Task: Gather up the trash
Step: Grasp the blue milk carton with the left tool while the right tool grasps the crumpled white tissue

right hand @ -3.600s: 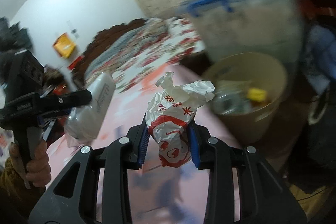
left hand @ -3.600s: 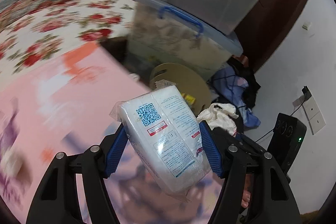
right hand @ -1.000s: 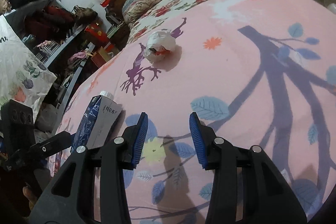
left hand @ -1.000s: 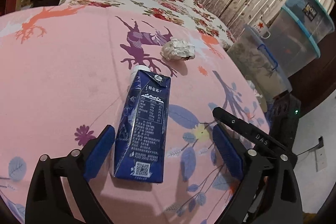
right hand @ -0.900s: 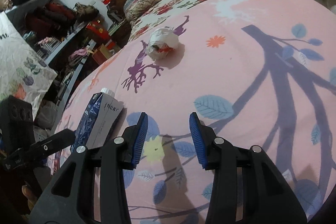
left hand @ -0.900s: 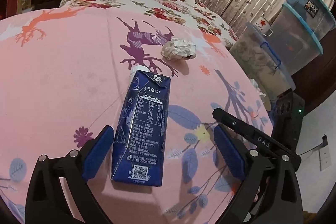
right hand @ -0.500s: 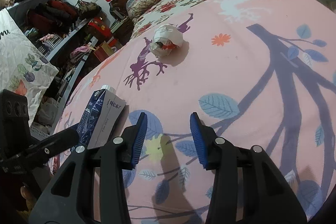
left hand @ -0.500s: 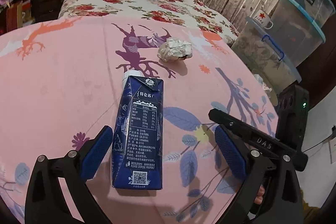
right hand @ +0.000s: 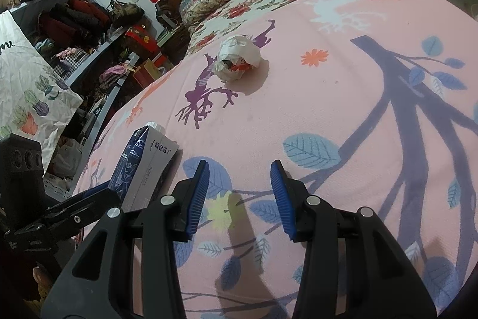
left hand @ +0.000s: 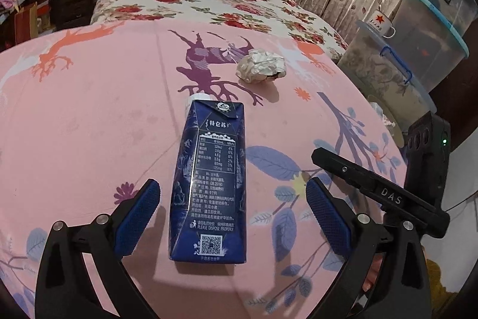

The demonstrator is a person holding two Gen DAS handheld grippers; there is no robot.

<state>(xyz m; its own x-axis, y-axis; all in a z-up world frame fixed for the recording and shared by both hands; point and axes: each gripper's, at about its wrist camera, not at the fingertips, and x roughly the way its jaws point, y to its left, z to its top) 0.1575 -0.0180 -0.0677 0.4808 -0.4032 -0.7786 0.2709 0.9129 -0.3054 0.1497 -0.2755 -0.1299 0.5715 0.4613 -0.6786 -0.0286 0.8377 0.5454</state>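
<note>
Both claws, which carried a tissue pack and a wrapper 3.6 s ago, now hang empty over the pink sheet (left hand: 89, 124), and over the last second the left claw (left hand: 233, 217) has drawn back a little from the carton (left hand: 210, 184). Its jaws stand wide, one on each side of the carton's near end, touching neither face. The carton lies flat with its cap pointing away. The right claw (right hand: 239, 196) is open to a middling gap over bare sheet, just right of the carton (right hand: 143, 166).

Farther off sits the paper ball (right hand: 237, 59), well apart from both claws.

Risks, as I judge them: the carton's faces taper, so a pinch near its end may squirt it out; a low jaw may snag the soft sheet; the two claws are close and could knock together; the light ball may roll when nudged
</note>
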